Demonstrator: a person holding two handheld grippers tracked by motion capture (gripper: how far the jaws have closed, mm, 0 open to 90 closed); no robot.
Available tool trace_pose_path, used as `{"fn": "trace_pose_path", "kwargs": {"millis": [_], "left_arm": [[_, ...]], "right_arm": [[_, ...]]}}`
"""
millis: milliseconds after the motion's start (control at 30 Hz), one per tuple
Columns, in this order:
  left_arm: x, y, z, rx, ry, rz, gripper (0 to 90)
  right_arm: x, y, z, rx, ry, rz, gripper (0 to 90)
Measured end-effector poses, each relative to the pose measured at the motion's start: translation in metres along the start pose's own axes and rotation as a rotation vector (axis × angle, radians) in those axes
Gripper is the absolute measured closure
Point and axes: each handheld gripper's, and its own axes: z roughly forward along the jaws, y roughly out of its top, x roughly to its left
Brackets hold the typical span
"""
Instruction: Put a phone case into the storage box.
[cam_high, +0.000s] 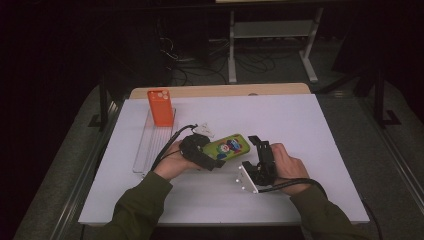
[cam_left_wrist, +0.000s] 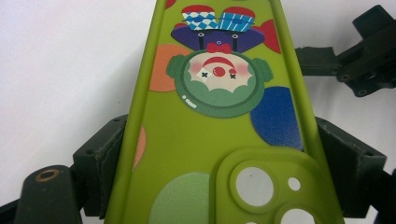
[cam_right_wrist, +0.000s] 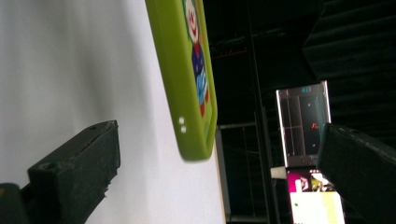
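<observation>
The left gripper (cam_high: 212, 156) is clamped on a green phone case (cam_high: 227, 146), one jaw pressed against each long edge, seen close up in the left gripper view, where the case (cam_left_wrist: 210, 140) runs up the middle of the frame with its clown print upside down and the camera cutout at the bottom. In the high view the case is found just right of centre, held a bit above the white table (cam_high: 300, 120) and tilted up toward the right. The right gripper (cam_high: 259, 150) is seen just right of it, jaws spread wide apart and holding nothing; in the right gripper view the end of the case (cam_right_wrist: 187, 93) is seen between the two black jaws, not touched by either. Further out, an orange phone case (cam_high: 160, 106) is propped upright in a clear rack (cam_high: 150, 145) at the upper left of the table.
</observation>
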Motion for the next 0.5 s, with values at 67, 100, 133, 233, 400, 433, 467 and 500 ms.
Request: {"fn": "trace_pose_path", "kwargs": {"millis": [67, 100, 133, 233, 400, 433, 467, 500], "left_arm": [[0.000, 0.000, 0.000, 0.000, 0.000, 0.001, 15.3], [0.000, 0.000, 0.000, 0.002, 0.000, 0.002, 15.3], [0.000, 0.000, 0.000, 0.001, -0.001, 0.001, 15.3], [0.000, 0.000, -0.001, -0.008, 0.000, -0.008, 15.3], [0.000, 0.000, -0.001, -0.017, -0.004, -0.024, 15.3], [0.000, 0.000, -0.001, -0.017, -0.004, -0.025, 15.3], [0.000, 0.000, -0.001, -0.017, -0.004, -0.024, 15.3], [0.001, 0.000, -0.002, 0.001, -0.004, -0.003, 15.3]], "right_arm": [[0.000, 0.002, 0.003, -0.013, -0.006, -0.016, 0.0], [-0.001, 0.003, 0.004, -0.012, 0.000, -0.017, 0.0], [-0.001, 0.004, 0.006, -0.024, -0.019, -0.025, 0.0], [-0.002, 0.008, 0.010, -0.030, -0.027, -0.034, 0.0], [-0.001, 0.014, 0.016, -0.030, -0.026, -0.060, 1.3], [-0.001, 0.015, 0.016, -0.027, -0.029, -0.064, 2.2], [0.000, 0.016, 0.017, -0.031, -0.038, -0.070, 3.7], [0.001, 0.016, 0.017, -0.027, -0.034, -0.067, 4.2]]}}
